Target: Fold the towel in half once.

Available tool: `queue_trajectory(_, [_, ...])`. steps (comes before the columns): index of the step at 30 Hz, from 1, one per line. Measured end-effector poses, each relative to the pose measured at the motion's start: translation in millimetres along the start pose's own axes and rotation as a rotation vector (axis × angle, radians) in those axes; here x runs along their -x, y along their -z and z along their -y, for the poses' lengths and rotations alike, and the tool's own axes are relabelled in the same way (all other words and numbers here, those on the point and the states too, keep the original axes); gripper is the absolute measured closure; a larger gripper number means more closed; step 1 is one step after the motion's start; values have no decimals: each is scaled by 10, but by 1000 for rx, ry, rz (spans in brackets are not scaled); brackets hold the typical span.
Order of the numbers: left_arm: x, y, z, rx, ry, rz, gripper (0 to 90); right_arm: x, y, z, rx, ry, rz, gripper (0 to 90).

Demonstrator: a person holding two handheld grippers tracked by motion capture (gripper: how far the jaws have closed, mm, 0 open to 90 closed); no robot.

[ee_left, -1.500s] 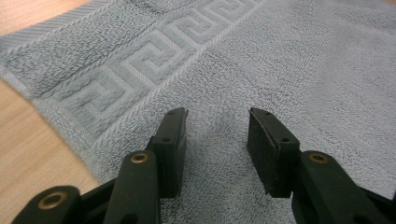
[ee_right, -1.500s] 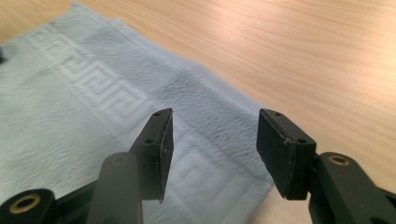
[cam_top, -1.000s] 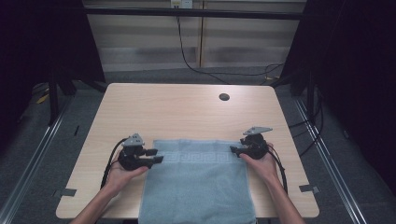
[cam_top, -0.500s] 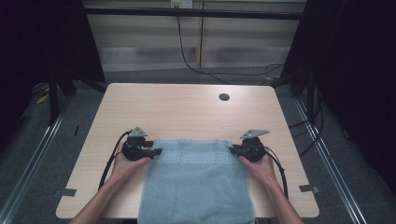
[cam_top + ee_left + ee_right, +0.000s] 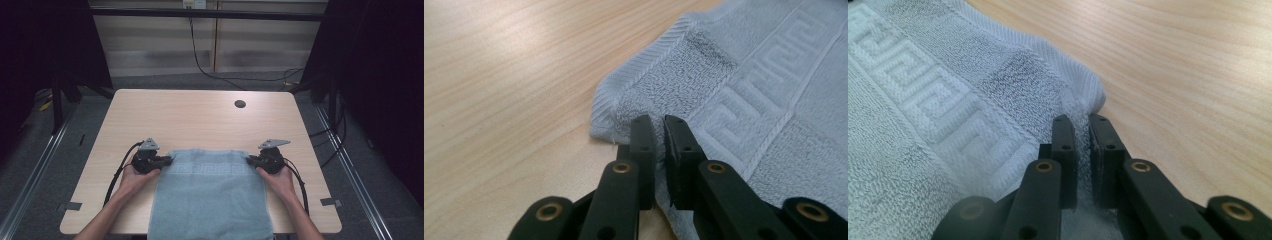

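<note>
A light blue towel (image 5: pixel 210 195) with a woven key-pattern band lies flat on the wooden table (image 5: pixel 200 120), its near end hanging over the front edge. My left gripper (image 5: pixel 167 160) is at the towel's far left corner. In the left gripper view, the left gripper (image 5: pixel 659 125) has just closed its jaws and pinches the towel (image 5: pixel 749 90) hem. My right gripper (image 5: pixel 249 160) is at the far right corner. In the right gripper view, the right gripper (image 5: pixel 1082 125) has also just been closing, with a fold of towel (image 5: pixel 948 100) squeezed between its jaws.
A dark round cable hole (image 5: pixel 240 104) sits in the table's far right part. Bare wood stretches beyond the towel towards the far edge. Black cables trail from both grippers along the person's forearms. Dark frame posts and floor rails flank the table.
The left gripper has shifted slightly farther up the table and lower, onto the towel's far left corner. Both grippers' jaws have closed on the towel. The right hand stayed put.
</note>
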State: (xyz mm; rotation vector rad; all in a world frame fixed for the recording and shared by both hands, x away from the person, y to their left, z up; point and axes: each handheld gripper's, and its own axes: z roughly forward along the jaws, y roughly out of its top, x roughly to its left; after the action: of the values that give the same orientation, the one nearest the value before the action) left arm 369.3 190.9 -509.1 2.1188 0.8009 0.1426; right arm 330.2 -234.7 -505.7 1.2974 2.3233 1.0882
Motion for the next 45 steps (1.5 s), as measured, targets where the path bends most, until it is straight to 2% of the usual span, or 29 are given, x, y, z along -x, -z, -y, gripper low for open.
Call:
queue_trajectory(1, [-21, 9, 1, 9, 19, 7, 848, 11, 2, -9, 4, -18, -21, 847])
queue_trajectory(7, [-36, 83, -29, 65, 70, 54, 854, 3, 33, -18, 42, -54, -70, 853])
queue_trajectory(8, [-26, 103, -39, 71, 68, 57, 854, -12, 82, -42, 67, -66, -91, 854])
queue_trajectory(11, [18, 212, -93, 124, 68, 75, 854, -28, 156, -91, 99, -62, -98, 855])
queue_trajectory(14, [31, 305, -140, 150, 63, 70, 854, -29, 271, -162, 149, -63, -105, 857])
queue_trajectory(20, [21, 481, -306, 200, 63, 63, 855, 37, 424, -288, 210, -83, -116, 860])
queue_trajectory(25, [3, 607, -479, 246, 45, 53, 854, 13, 521, -530, 250, -41, -134, 857])
queue_trajectory(27, [-23, 650, -561, 266, 46, 46, 855, 26, 553, -635, 263, -39, -129, 857])
queue_trajectory(28, [-39, 676, -607, 274, 42, 40, 855, 53, 589, -749, 284, -40, -127, 858])
queue_trajectory(30, [-73, 733, -716, 288, 36, 16, 855, 59, 608, -796, 290, -38, -125, 859])
queue_trajectory(34, [-149, 898, -954, 339, 39, -12, 856, 85, 724, -1073, 339, -21, -114, 860])
queue_trajectory(36, [-151, 972, -1060, 336, 12, -34, 858, 99, 796, -1240, 347, -4, -97, 860])
queue_trajectory(39, [-127, 1079, -1217, 368, 0, -44, 859, 97, 912, -1420, 372, 13, -88, 862])
queue_trajectory(42, [-145, 1151, -1406, 374, 7, -69, 859, 95, 1038, -1593, 391, 33, -60, 862])
queue_trajectory(43, [-144, 1168, -1442, 382, 7, -73, 859, 98, 1078, -1619, 410, 29, -58, 862])
queue_trajectory(45, [-97, 1174, -1440, 397, -1, -52, 860, 113, 1115, -1604, 468, -7, -91, 863])
